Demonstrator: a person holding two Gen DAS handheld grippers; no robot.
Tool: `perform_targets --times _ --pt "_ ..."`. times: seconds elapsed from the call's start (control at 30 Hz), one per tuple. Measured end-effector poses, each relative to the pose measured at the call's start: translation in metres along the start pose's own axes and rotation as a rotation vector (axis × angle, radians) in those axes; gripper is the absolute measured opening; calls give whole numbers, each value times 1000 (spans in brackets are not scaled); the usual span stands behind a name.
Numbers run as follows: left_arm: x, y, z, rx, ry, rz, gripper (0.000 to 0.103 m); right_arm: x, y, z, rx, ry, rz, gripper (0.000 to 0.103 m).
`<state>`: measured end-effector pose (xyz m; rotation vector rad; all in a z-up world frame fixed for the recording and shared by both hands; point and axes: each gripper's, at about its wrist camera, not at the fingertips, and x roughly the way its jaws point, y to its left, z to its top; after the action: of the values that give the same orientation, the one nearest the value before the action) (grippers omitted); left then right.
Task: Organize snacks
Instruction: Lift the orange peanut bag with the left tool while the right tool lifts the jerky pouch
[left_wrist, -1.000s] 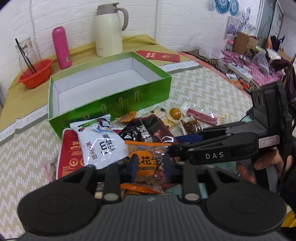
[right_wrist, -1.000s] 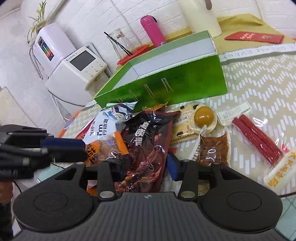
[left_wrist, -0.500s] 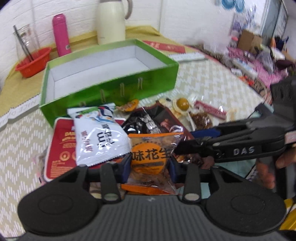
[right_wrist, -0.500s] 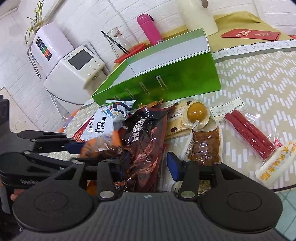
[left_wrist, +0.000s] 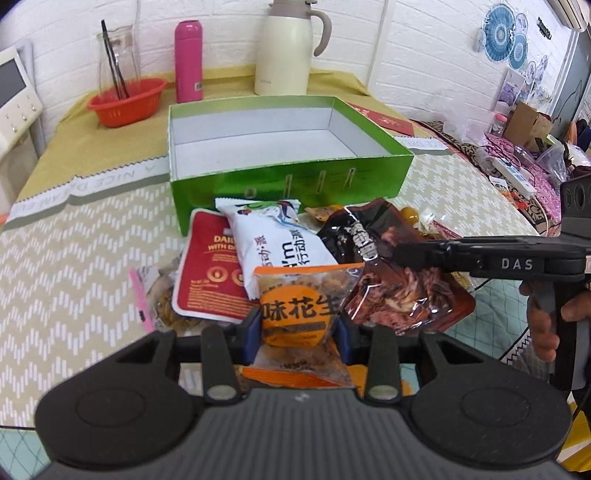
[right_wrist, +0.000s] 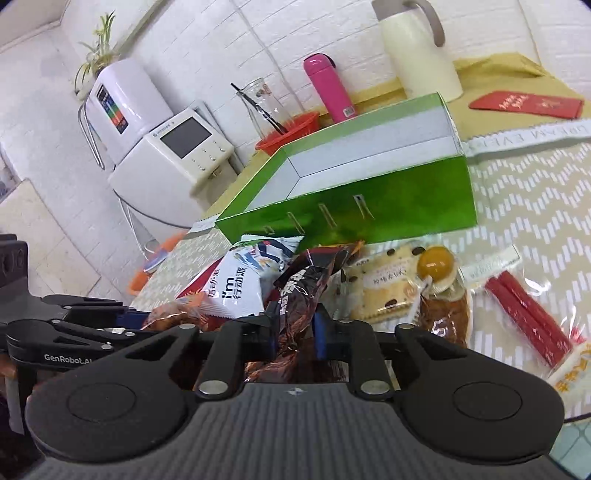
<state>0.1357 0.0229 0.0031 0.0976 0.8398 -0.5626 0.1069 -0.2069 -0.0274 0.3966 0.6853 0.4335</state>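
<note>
Crinkly orange peanut packet (left_wrist: 297, 318) pinched in left fingers (left_wrist: 252, 334), glossy brown foil pouch (right_wrist: 295, 306) in right fingers (right_wrist: 320, 332).

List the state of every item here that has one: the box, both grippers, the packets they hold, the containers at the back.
Green cardboard box: open, empty.
Left gripper: shut on orange peanut packet.
Right gripper: jaws just closed on dark brown glossy snack packet.
Pink flask: upright, capped.
Cream thermos jug: upright.
Red plastic bowl: holds glass jar.
</note>
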Motion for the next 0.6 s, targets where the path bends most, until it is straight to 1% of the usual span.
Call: perform_targets --times 0.07,0.1,0.13,0.17,0.2,0.23,0.27,0.3,0.33,0.37,0.4,0.47,0.6 --pt "2 -3 -2 7 -2 -17 37 9 2 -1 -6 30 -38 59" --pt "3 -4 -3 10 -2 -23 37 14 2 -2 -4 44 -43 66" --pt "4 -5 -3 12 -1 -27 37 19 1 -5 5 53 -48 71" --pt "5 -6 -3 12 -1 -30 37 24 -1 -7 16 62 -59 81" --pt "5 -6 -3 10 -1 -32 37 27 -1 -10 20 60 -68 80" --pt "5 -6 -4 8 0 -31 37 27 0 -11 10 44 -88 69" --pt "4 -7 -3 6 0 -28 37 27 2 -10 -6 46 -104 52" --pt "3 -7 -2 5 -3 -28 37 24 1 -8 11 43 -88 43" --pt "-1 -8 -2 5 -10 -28 37 19 1 -6 33 31 -62 36" --pt "-5 -7 0 5 -21 -26 37 12 4 -4 29 17 -51 31" --pt "-10 -7 2 5 -33 -22 37 5 8 -2 2 1 -59 29" --pt "-20 -7 9 8 -60 -7 37 -7 20 4 -66 -26 -93 28" --pt "-36 -7 28 18 -116 17 37 -27 33 20 -116 -63 -91 28"
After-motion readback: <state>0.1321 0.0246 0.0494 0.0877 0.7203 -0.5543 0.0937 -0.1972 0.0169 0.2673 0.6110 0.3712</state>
